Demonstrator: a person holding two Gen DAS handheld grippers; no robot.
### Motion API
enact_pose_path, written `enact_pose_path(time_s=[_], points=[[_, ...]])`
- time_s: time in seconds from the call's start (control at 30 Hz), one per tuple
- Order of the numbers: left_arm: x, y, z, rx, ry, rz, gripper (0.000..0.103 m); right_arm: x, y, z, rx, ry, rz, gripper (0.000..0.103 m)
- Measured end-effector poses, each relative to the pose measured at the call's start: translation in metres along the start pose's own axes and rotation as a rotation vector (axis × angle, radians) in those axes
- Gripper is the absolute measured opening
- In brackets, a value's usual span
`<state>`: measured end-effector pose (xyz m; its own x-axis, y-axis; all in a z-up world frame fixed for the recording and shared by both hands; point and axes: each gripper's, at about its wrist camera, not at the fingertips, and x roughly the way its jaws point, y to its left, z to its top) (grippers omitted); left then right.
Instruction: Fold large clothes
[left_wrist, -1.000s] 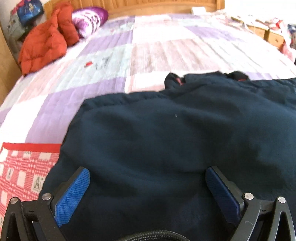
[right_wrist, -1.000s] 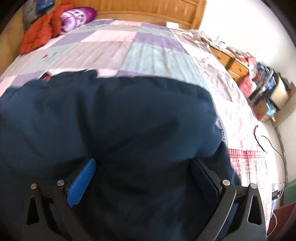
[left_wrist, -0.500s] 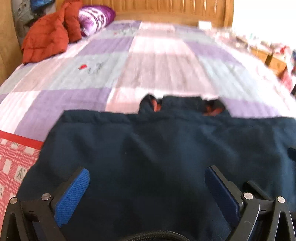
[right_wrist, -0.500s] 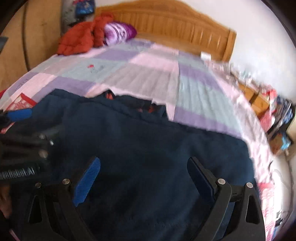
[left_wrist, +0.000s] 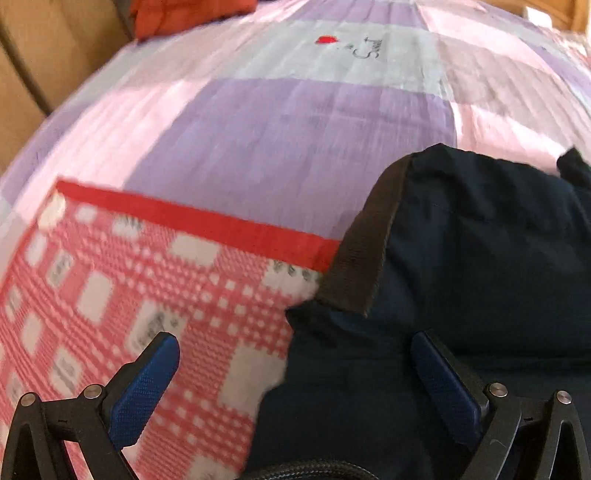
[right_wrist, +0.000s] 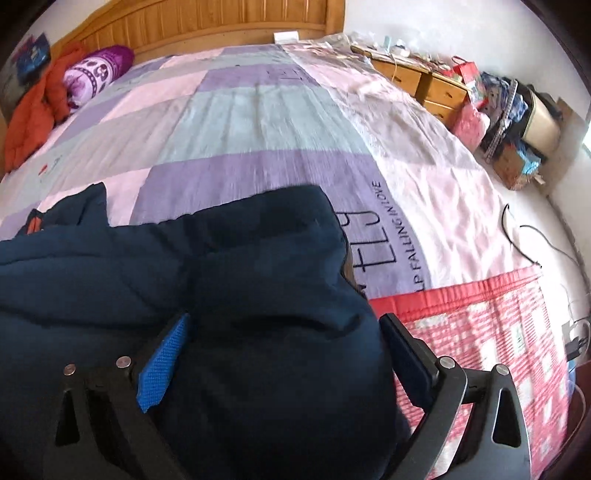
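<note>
A large dark navy padded jacket (left_wrist: 480, 258) lies on the bed; it also shows in the right wrist view (right_wrist: 229, 295). Its left end has a dark ribbed cuff (left_wrist: 365, 243). My left gripper (left_wrist: 295, 373) is open, low over the jacket's left edge, with one finger over the red checked blanket and the other over the jacket. My right gripper (right_wrist: 284, 354) is open, its fingers straddling a bulge at the jacket's right end. Neither holds anything.
The bed has a purple, pink and grey patchwork quilt (right_wrist: 258, 110) and a red checked blanket (left_wrist: 110, 295) along the near edge. A red coat (right_wrist: 33, 99) and purple pillow (right_wrist: 96, 70) lie at the headboard. Cluttered drawers (right_wrist: 436, 85) and cables (right_wrist: 524, 243) are right.
Both grippers swung outward, the left to the jacket's left end, the right to its right end. The jacket looks narrower, with its left cuff now folded on top.
</note>
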<state>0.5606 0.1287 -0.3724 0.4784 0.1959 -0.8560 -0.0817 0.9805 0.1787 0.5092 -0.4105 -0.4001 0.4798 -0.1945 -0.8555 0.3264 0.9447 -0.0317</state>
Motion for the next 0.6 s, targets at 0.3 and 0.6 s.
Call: enact_pose_path(time_s=[0.3, 0.6], points=[[0.018, 0.046, -0.002, -0.132, 0.121, -0.110, 0.103, 0.006, -0.018, -0.011, 0.063, 0.036, 0.079, 0.102], [-0.121, -0.013, -0.077, -0.033, -0.107, -0.301, 0.100, -0.132, 0.052, -0.084, -0.180, -0.251, 0.112, 0.102]])
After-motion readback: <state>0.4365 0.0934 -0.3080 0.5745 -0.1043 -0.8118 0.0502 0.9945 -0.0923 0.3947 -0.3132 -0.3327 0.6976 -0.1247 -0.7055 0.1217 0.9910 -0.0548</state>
